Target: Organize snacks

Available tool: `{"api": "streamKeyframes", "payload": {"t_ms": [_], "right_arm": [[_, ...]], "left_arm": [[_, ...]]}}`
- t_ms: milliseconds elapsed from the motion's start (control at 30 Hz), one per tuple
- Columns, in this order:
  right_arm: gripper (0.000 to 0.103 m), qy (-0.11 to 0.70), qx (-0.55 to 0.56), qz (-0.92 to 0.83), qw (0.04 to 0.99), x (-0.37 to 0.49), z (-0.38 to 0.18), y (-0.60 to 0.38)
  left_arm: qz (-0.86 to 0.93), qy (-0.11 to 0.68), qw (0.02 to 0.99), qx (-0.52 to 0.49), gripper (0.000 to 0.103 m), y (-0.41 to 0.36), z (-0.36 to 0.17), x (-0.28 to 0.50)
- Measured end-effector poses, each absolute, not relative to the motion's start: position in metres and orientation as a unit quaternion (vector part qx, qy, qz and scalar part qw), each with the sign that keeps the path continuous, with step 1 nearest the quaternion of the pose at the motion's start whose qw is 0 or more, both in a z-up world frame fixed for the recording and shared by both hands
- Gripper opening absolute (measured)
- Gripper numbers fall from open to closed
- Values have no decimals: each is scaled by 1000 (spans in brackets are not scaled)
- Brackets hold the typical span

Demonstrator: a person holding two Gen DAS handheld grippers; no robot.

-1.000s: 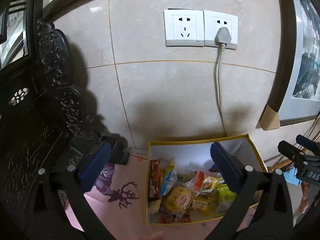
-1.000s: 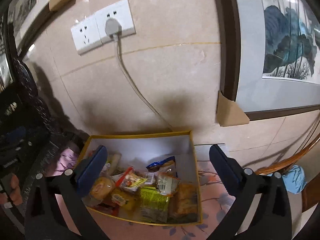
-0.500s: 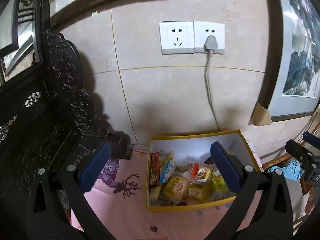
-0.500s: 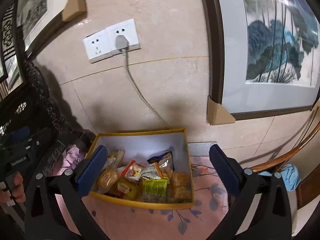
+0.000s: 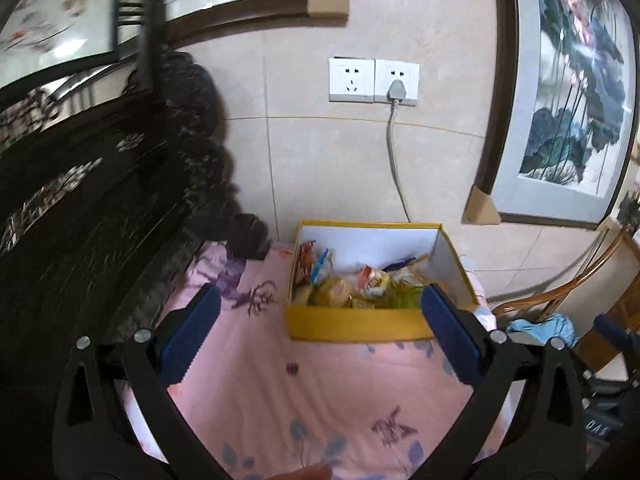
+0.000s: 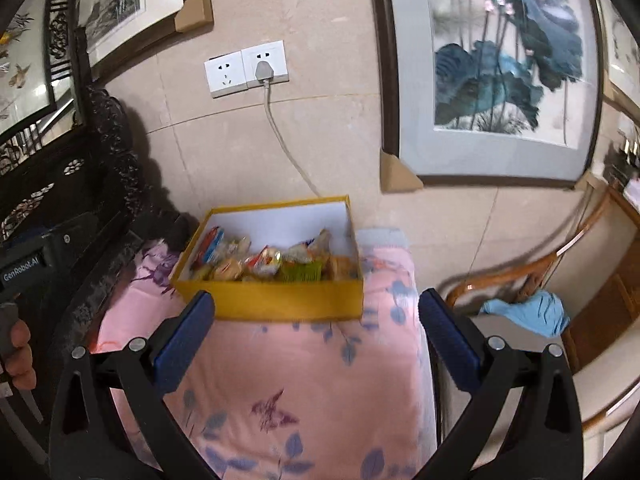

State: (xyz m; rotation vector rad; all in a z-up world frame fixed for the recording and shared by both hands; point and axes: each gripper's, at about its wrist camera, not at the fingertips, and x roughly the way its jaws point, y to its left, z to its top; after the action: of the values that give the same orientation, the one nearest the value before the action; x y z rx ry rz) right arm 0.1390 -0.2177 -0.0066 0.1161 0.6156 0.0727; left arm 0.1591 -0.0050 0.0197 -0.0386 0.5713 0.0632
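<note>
A yellow box [image 5: 360,324] with a white inside stands at the far end of a pink flowered cloth [image 5: 320,392], against the wall. It holds several wrapped snacks [image 5: 352,286]. It also shows in the right wrist view [image 6: 276,302], with the snacks [image 6: 264,262] piled along its front. My left gripper [image 5: 320,336] is open and empty, a little in front of and above the box. My right gripper [image 6: 316,334] is open and empty, just in front of the box's near wall.
A dark carved wooden cabinet [image 5: 80,208] stands along the left. A wall socket [image 5: 374,80] with a plugged cable hangs above the box. Framed paintings [image 6: 500,68] lean on the wall. A rattan chair [image 6: 520,280] with a blue cloth [image 6: 528,310] stands to the right.
Both grippers have pulled back and up from the box. The box now looks smaller and farther, and much more of the pink cloth shows in front of it.
</note>
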Motion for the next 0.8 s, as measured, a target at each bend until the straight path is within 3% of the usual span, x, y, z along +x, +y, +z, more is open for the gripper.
{"api": "streamKeyframes", "payload": {"t_ms": [233,400,800], "right_arm": [[102,282,-5,-25,959,82,6,-204],[102,290,9,-9,957,64,10,-203],[102,288,4,-61,955,58,19,-209]], "left_arm": [[48,277,960,-1,101,-4,16,111],[41,303,952,-19,101,1,7,98],[24,274,961,-5,101,-13,32,56]]}}
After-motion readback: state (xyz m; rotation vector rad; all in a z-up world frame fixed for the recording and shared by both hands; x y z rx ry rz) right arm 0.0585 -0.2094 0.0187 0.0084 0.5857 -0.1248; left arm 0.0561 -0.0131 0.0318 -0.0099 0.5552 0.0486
